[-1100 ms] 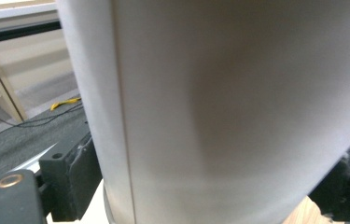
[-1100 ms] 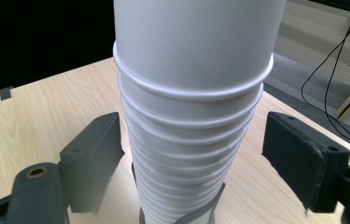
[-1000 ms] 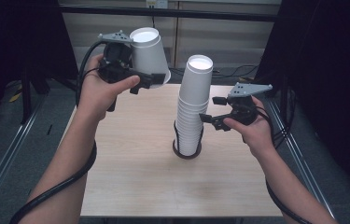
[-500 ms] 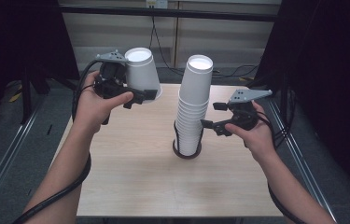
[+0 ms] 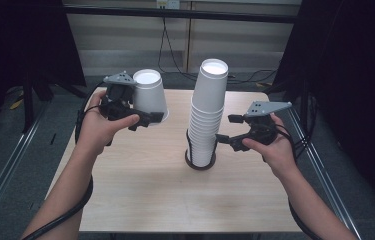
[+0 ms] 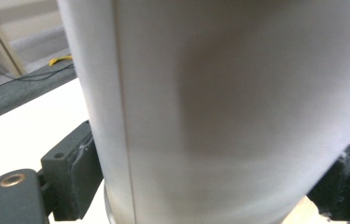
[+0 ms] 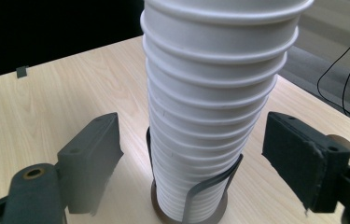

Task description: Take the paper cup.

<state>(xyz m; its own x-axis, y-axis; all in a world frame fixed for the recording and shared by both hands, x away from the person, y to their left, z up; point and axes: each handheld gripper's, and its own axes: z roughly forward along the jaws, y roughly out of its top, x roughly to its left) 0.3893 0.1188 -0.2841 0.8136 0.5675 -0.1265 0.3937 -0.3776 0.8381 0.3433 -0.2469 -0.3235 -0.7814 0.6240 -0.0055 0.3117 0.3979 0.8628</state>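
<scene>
Table (image 5: 140, 200) left edge: left gripper (image 5: 147, 119) clamps cup (image 5: 149, 95); right gripper (image 5: 225, 131) wide beside stack (image 5: 207, 115).

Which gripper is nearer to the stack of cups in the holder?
Right. The right gripper stands open just beside the stack of cups; the left gripper, clamping a single cup, is farther off.

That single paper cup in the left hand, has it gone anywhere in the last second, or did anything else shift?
The left gripper, still clamped on the upside-down cup, has carried it downward and slightly toward the person. The cup stack stays in its holder, and the right gripper stays open beside it.
</scene>
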